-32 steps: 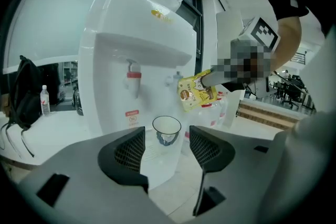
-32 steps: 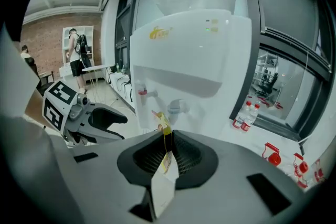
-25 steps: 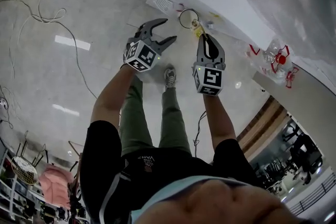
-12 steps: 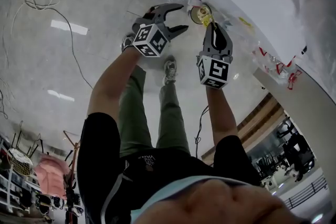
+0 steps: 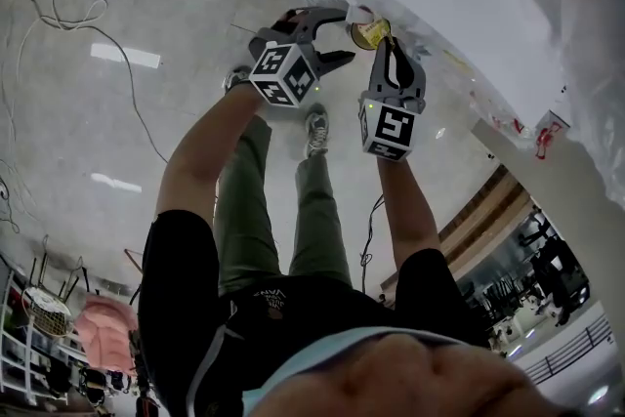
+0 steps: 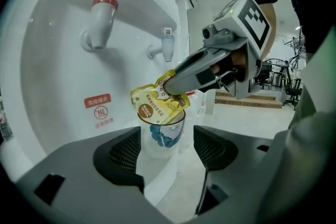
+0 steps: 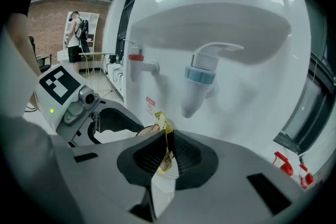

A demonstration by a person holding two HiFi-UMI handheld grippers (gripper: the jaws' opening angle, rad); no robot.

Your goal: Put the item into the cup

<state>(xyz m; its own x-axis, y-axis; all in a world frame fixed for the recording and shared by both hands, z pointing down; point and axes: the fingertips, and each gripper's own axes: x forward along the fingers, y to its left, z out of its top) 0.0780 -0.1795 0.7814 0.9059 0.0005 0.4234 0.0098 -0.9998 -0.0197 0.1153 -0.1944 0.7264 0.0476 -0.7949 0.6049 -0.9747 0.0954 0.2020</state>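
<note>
While the right gripper clamps the yellow sachet at frame centre, over the mouth of the cup, the left gripper, jaws just widened, straddles that cup without contact, probably to steady it.

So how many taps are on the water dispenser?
2. The red-banded tap is at the left of the left gripper view; the blue-banded tap hangs near the middle of the right gripper view. No others show.
</note>
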